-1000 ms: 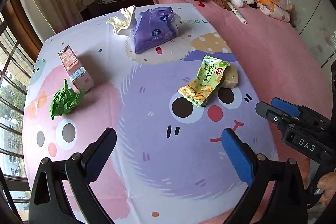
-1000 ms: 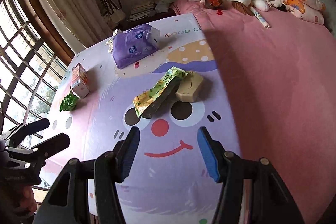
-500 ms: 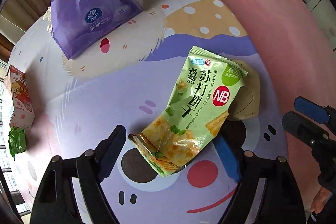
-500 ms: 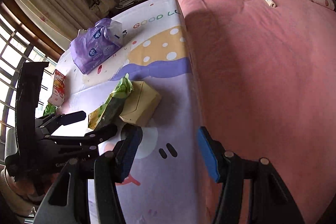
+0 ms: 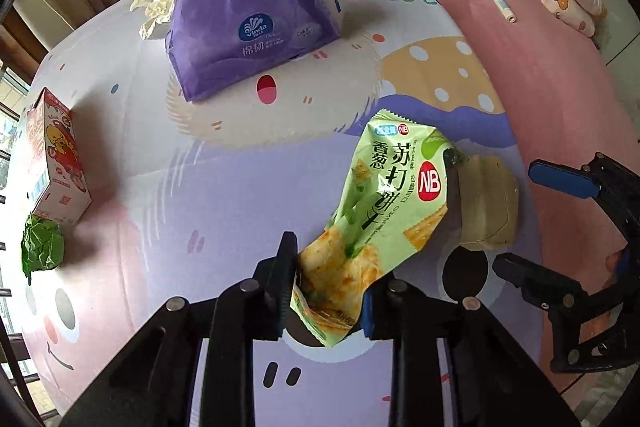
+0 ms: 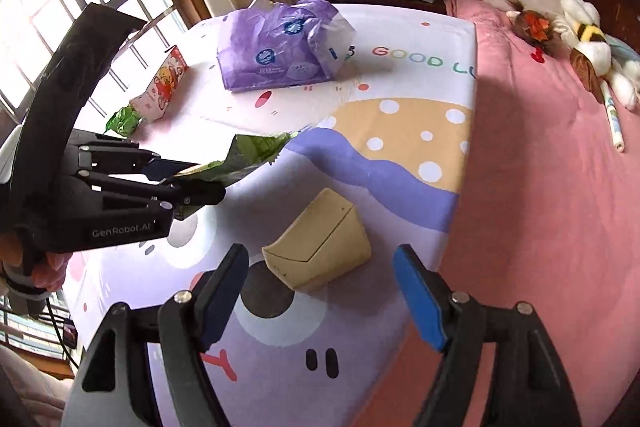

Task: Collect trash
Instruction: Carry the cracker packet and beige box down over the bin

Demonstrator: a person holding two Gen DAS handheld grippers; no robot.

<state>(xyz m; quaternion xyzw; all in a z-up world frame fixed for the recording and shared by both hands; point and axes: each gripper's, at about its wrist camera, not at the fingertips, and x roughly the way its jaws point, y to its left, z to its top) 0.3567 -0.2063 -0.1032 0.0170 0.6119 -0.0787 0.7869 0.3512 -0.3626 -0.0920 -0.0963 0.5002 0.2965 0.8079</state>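
Your left tool (image 5: 328, 291) is closing on the green cracker wrapper (image 5: 384, 203), pads pinching its near end so it peels off the bed (image 6: 540, 155). Right tool (image 6: 320, 291), jaws opening w/ nothing between, hovers over the tan box (image 6: 320, 251), prob. next pickup.

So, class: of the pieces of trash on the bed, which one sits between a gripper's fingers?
The green cracker wrapper, between the closing left gripper; no gripper holds the others.
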